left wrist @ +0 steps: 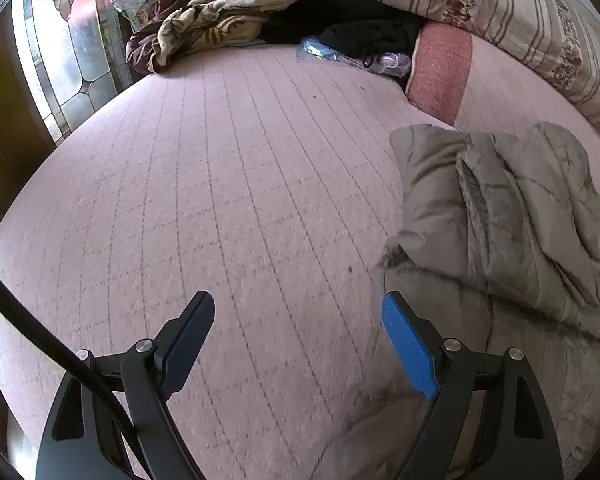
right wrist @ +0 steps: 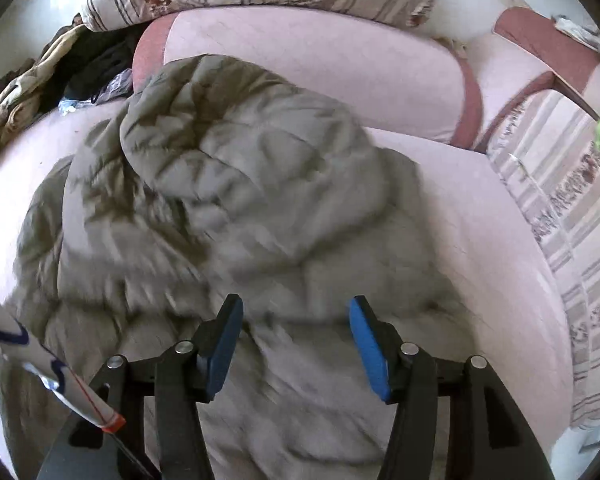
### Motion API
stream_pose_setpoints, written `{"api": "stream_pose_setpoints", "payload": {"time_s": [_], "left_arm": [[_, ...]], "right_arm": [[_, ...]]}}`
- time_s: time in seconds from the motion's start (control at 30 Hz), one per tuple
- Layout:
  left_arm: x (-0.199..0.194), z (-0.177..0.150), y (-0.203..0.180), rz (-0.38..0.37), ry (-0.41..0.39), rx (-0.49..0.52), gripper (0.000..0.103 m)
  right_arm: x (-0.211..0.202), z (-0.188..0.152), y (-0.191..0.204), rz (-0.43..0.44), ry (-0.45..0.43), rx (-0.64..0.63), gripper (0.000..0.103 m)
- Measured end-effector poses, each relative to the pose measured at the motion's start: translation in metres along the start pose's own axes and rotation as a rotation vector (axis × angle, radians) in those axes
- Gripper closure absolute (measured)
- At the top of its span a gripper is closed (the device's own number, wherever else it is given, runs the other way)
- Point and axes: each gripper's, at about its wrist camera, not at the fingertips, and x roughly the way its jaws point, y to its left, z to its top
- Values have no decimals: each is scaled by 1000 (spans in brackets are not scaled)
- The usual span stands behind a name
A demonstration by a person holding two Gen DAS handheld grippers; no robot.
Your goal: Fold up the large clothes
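**Puffer jacket bunched on the bed, both grippers released**

Puffer jacket, grey-green, lies crumpled on the pink bedspread. Right gripper hovers over it, fingers spread. Left gripper gapes wide above bare bedspread beside the jacket.

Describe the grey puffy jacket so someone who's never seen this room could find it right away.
Start at the big pink bed with a faint grid pattern. The grey jacket lies bunched near the pink pillow, right under the open right gripper and to the right of the open left gripper. It is the only quilted, puffy grey garment; the clothes heaped at the far end are floral or black.
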Motion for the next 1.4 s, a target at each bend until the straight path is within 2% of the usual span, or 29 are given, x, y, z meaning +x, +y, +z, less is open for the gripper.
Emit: {"api": "stream_pose_setpoints", "payload": {"time_s": [0.07, 0.13, 0.23, 0.3, 0.4, 0.6, 0.73, 0.8, 0.93, 1.0, 1.13, 1.2, 1.4], "left_arm": [[-9, -11, 2, -17, -22, 7, 18], [-17, -22, 6, 0, -47, 14, 18], [-29, -42, 12, 31, -45, 29, 18], [-37, -53, 20, -23, 3, 18, 18], [-47, -62, 28, -96, 68, 20, 18], [-50, -67, 46, -202, 141, -39, 18], [-33, -71, 48, -279, 210, -78, 18], [-17, -78, 47, -346, 279, -115, 18], [-18, -84, 43, -366, 257, -126, 18], [-17, -89, 39, -430, 289, -129, 18], [-21, -99, 30, -477, 317, -96, 18], [-25, -106, 27, -510, 330, -92, 18], [-36, -128, 39, -624, 350, -131, 18]], "right_arm": [[-15, -19, -32, 3, 1, 40, 35], [-25, -38, -71, 4, 5, 96, 29], [-32, -62, -123, -15, 28, 142, 27], [-32, -82, -150, -29, 43, 174, 27], [-25, -114, -198, -6, 73, 285, 27], [-3, -154, -257, 125, 102, 488, 27], [17, -170, -270, 258, 131, 581, 27], [27, -176, -274, 326, 138, 626, 27], [36, -181, -277, 407, 119, 663, 26], [38, -182, -278, 436, 121, 672, 26], [38, -185, -279, 499, 131, 670, 26], [36, -190, -273, 569, 147, 660, 26], [26, -206, -249, 690, 184, 618, 26]]}}
